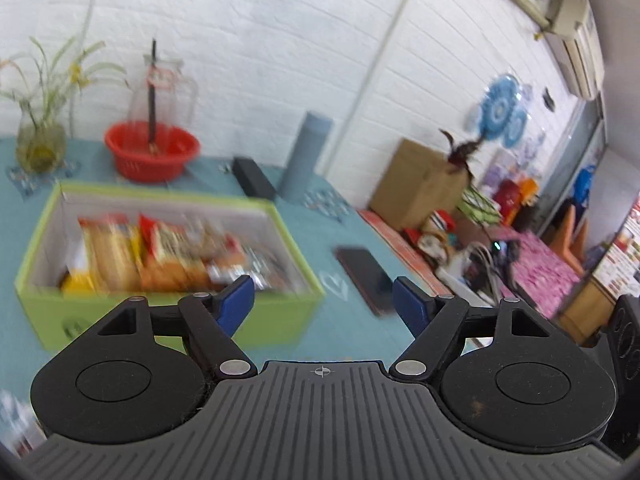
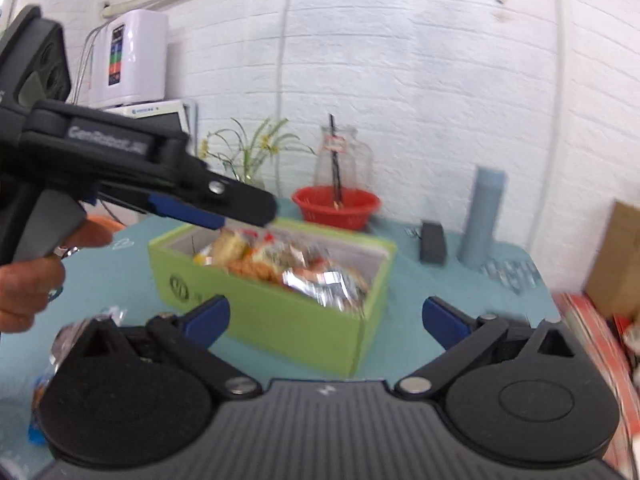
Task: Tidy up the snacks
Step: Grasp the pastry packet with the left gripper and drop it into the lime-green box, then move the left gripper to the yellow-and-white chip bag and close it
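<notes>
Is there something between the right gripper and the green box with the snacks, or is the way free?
Nothing visible blocks it. In the right wrist view the open right gripper faces the green box directly across bare table. The left gripper hangs above the box's far left corner, off that path.

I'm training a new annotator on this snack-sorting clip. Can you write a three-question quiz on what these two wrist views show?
1. True or false: the left gripper grips a snack packet.
2. What colour is the box holding the snacks?
3. What lies flat on the table, right of the box: A) phone B) spoon C) plate?

Key: 1 false, both it and the right gripper are open and empty; 2 green; 3 A.
</notes>
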A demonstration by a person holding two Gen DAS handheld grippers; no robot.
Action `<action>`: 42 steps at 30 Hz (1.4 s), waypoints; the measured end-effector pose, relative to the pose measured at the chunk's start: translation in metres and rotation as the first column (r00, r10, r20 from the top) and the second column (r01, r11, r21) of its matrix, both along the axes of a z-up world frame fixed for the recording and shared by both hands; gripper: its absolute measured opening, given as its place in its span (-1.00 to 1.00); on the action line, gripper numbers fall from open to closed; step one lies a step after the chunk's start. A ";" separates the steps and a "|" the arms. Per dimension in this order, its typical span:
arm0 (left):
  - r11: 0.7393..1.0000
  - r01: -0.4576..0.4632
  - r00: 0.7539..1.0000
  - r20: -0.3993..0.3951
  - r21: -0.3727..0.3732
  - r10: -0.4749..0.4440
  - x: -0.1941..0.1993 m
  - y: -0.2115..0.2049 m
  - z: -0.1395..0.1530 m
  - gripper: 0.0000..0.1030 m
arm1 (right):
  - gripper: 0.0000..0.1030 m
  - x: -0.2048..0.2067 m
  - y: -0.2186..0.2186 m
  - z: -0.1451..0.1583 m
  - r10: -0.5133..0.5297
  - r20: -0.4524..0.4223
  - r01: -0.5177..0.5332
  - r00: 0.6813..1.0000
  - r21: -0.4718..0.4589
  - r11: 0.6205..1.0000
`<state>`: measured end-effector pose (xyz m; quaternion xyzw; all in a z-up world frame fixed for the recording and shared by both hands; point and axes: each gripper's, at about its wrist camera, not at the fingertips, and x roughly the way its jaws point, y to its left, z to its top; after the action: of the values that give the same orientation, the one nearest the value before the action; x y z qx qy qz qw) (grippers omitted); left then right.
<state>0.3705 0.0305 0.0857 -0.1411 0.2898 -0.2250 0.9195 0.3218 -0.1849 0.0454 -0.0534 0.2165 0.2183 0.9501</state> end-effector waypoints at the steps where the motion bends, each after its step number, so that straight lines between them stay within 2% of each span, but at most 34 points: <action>1: 1.000 0.019 1.000 -0.023 -0.002 -0.019 -0.009 -0.007 -0.010 0.22 | 0.97 -0.008 -0.009 -0.009 -0.023 -0.021 0.023 1.000 0.003 1.000; 3: 0.999 0.041 0.995 -0.089 -0.015 -0.043 -0.023 -0.023 -0.034 0.22 | 0.97 -0.032 -0.025 -0.031 -0.056 -0.072 0.057 0.996 0.006 0.998; 6: 0.998 0.057 0.980 -0.192 -0.022 -0.060 -0.033 -0.042 -0.067 0.16 | 0.97 -0.043 -0.041 -0.060 -0.069 -0.142 0.069 0.987 -0.009 0.998; 10: 0.999 0.029 0.961 -0.273 -0.039 -0.038 -0.036 -0.052 -0.088 0.16 | 0.97 -0.038 -0.052 -0.069 -0.075 -0.150 0.073 0.986 -0.016 0.997; 14: 1.000 -0.001 0.962 -0.271 0.008 0.003 -0.025 -0.061 -0.087 0.15 | 0.97 -0.021 -0.052 -0.068 -0.049 -0.157 0.049 0.986 -0.001 0.999; 20: 0.997 0.044 0.964 -0.264 0.060 -0.026 0.017 -0.074 -0.081 0.08 | 0.97 0.001 -0.039 -0.070 0.036 -0.208 -0.028 0.978 0.042 0.999; 24: 0.995 0.081 0.952 -0.301 0.065 -0.058 0.046 -0.083 -0.092 -0.10 | 0.97 0.023 -0.022 -0.077 0.094 -0.266 -0.092 0.959 0.018 0.996; 26: 0.993 0.102 0.941 -0.330 0.066 -0.075 0.058 -0.085 -0.099 -0.23 | 0.97 0.031 -0.013 -0.080 0.106 -0.287 -0.111 0.952 -0.001 0.994; 27: 0.991 0.115 0.937 -0.340 0.065 -0.086 0.061 -0.085 -0.102 -0.38 | 0.97 0.035 -0.007 -0.082 0.115 -0.290 -0.125 0.950 -0.015 0.992; 28: 0.990 0.129 0.931 -0.350 0.062 -0.100 0.062 -0.085 -0.107 -0.53 | 0.97 0.037 -0.002 -0.082 0.125 -0.291 -0.137 0.949 -0.024 0.990; 31: 0.991 0.122 0.922 -0.376 0.052 -0.093 0.060 -0.070 -0.113 -0.67 | 0.97 0.042 0.019 -0.080 0.177 -0.283 -0.198 0.943 -0.049 0.979; 38: 0.999 -0.030 0.912 -0.409 0.020 0.035 0.016 -0.001 -0.112 -0.71 | 0.97 0.023 0.077 -0.077 0.359 -0.267 -0.385 0.894 -0.048 0.922; 42: 0.996 -0.085 0.907 -0.414 -0.005 0.075 -0.028 0.021 -0.112 -0.65 | 0.97 -0.001 0.093 -0.072 0.404 -0.256 -0.427 0.878 -0.036 0.904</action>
<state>0.3426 0.0515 -0.0258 -0.2078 0.4693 -0.1553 0.8441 0.3210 -0.0915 -0.0267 -0.1150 0.3242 0.4117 0.8439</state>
